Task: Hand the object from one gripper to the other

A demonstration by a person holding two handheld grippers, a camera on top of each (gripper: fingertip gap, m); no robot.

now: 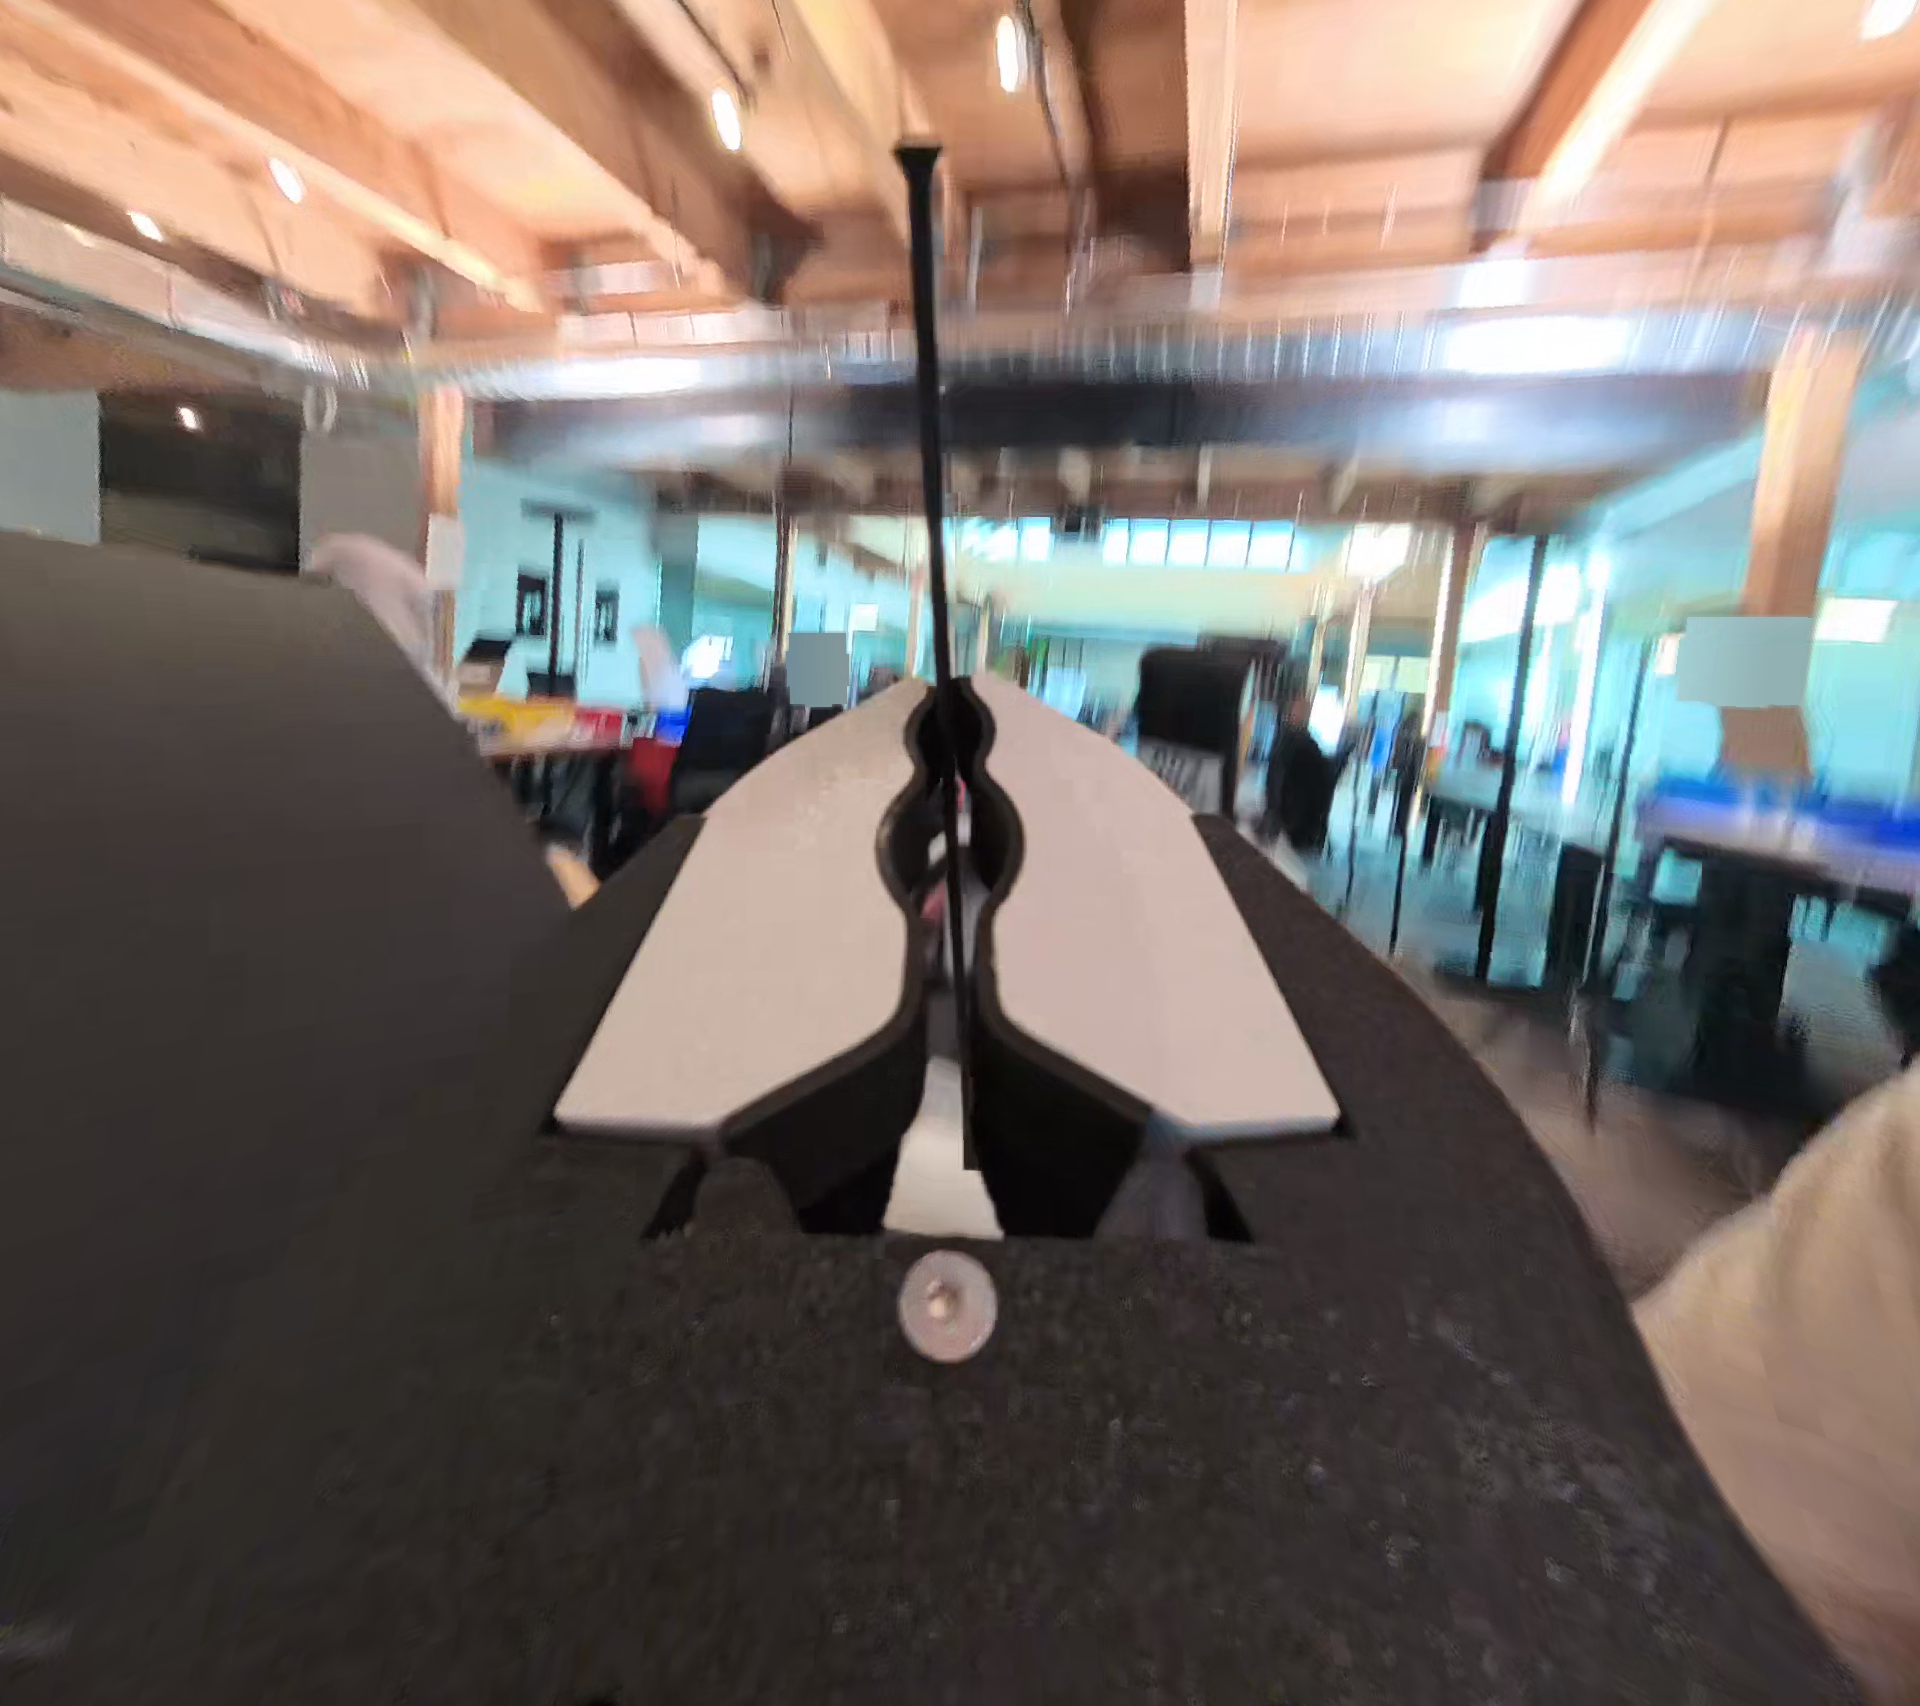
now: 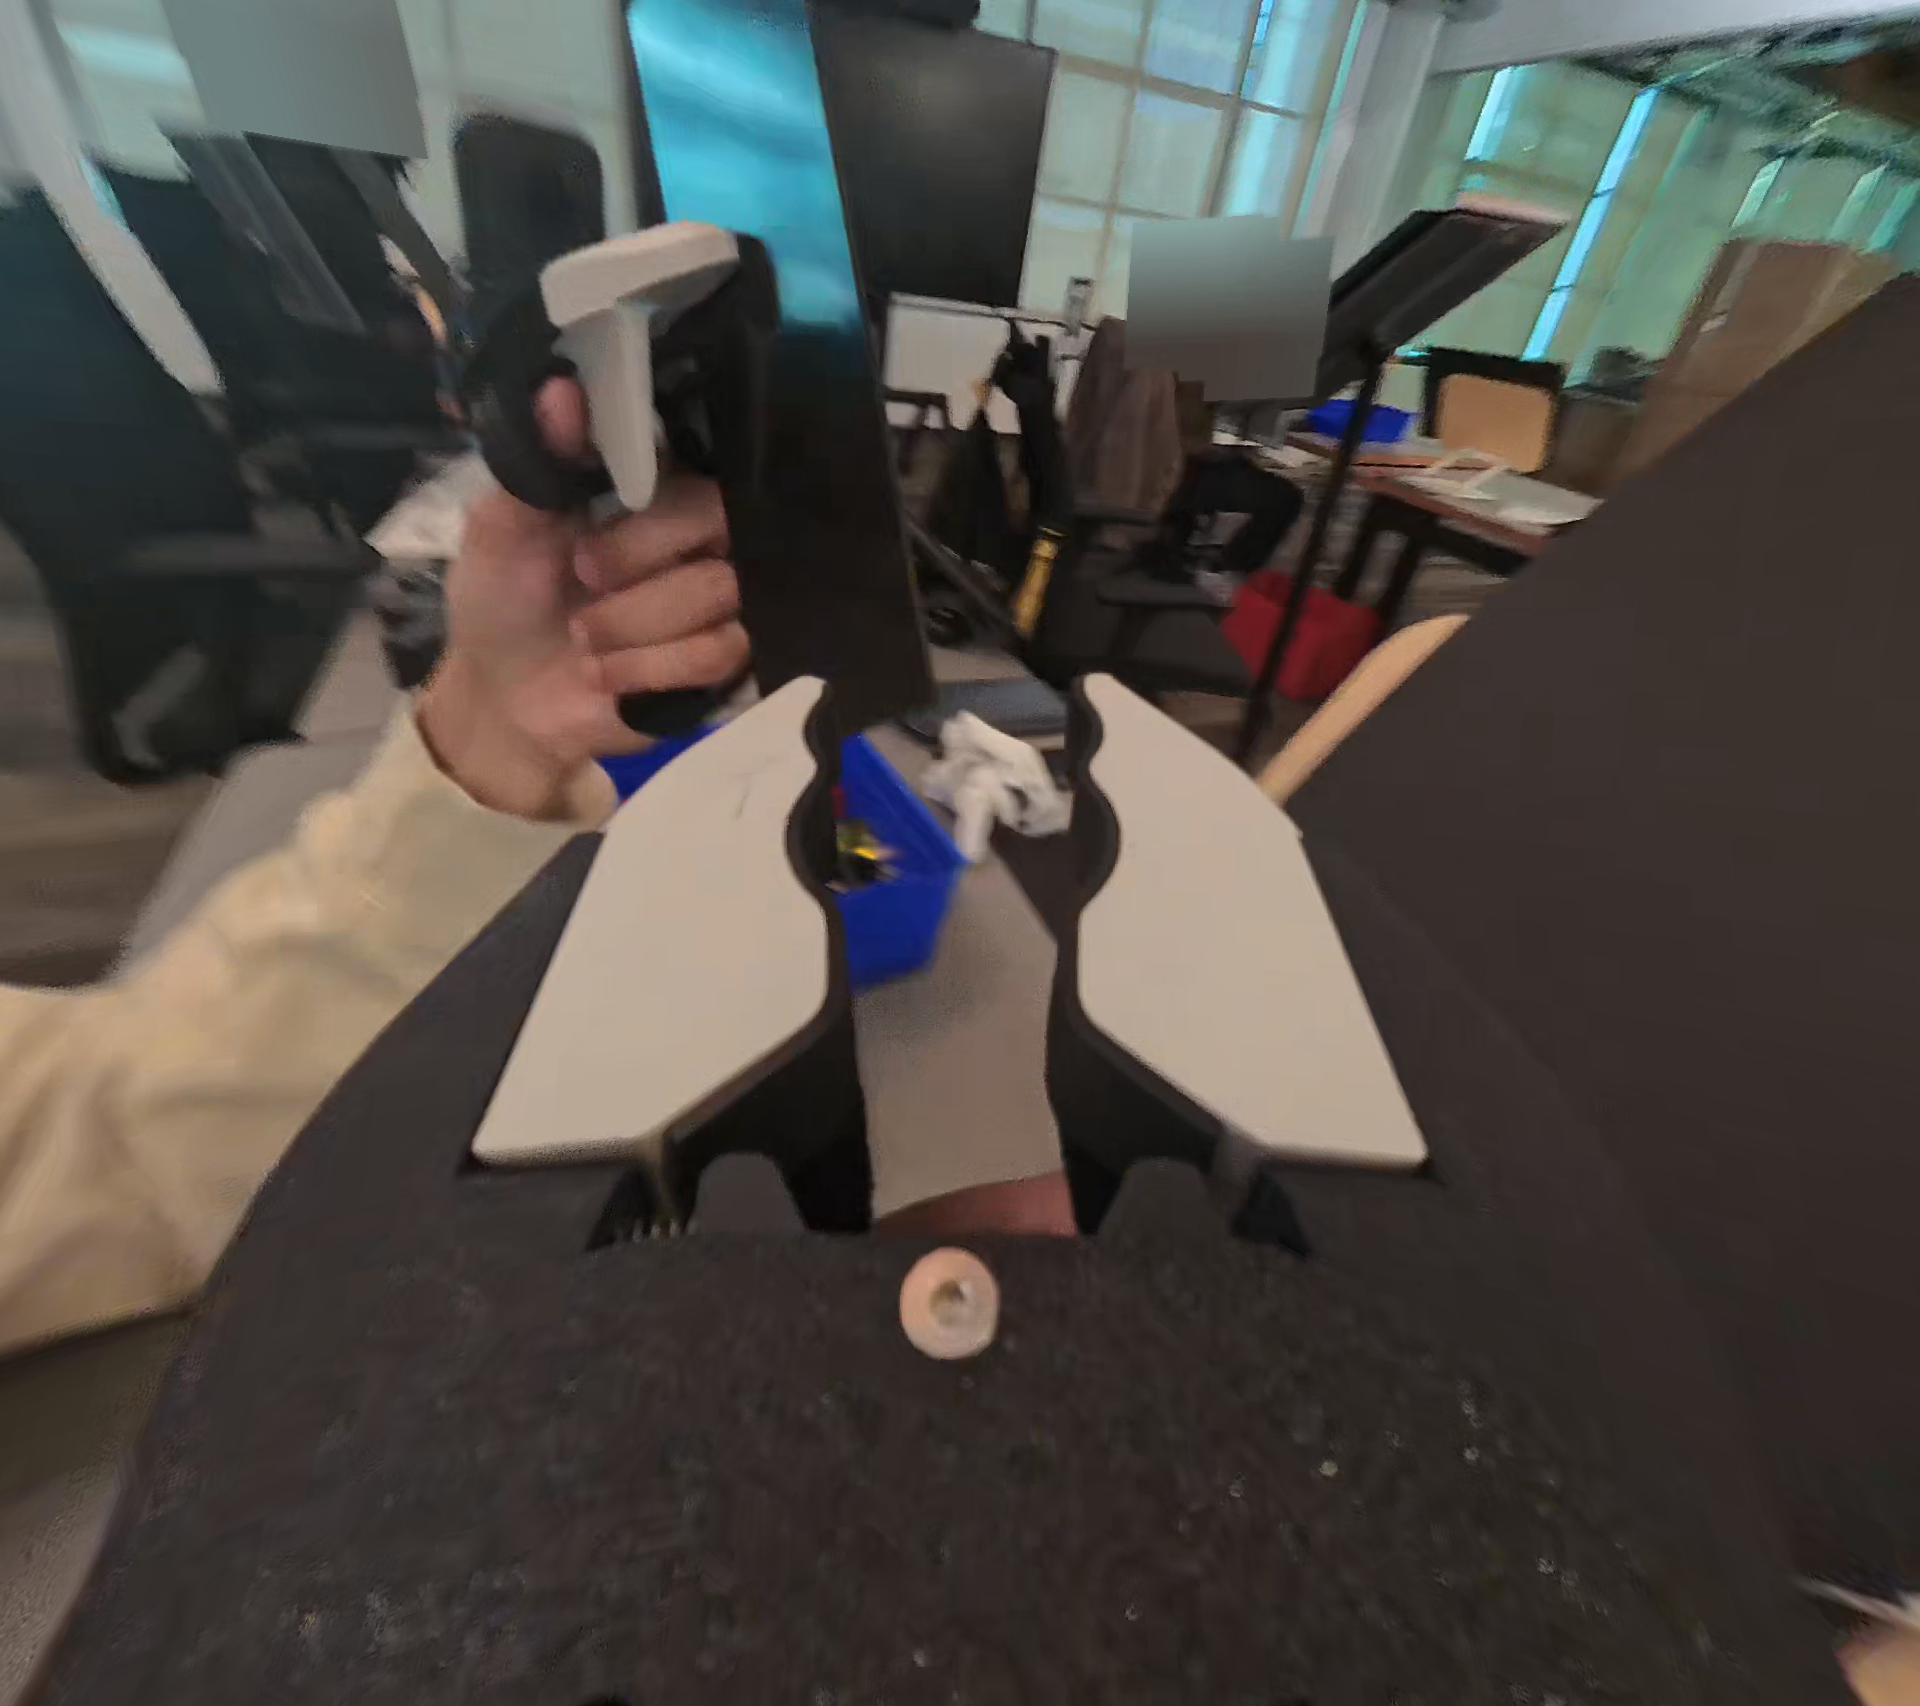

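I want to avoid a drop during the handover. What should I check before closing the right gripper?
1. Left gripper shut on the thin black strip: ok.
2. Strip extends well past the left fingertips, leaving free length to take: ok.
3. Right gripper open: ok.
4. Strip between the right fingers: not ok; only the blue bin and the floor show through the gap.
5. Strip located in the right wrist view: cannot tell; it is too thin and the picture is blurred.
6. Grippers lined up: not ok; the hand on the left gripper's handle sits up and left of the right fingers.
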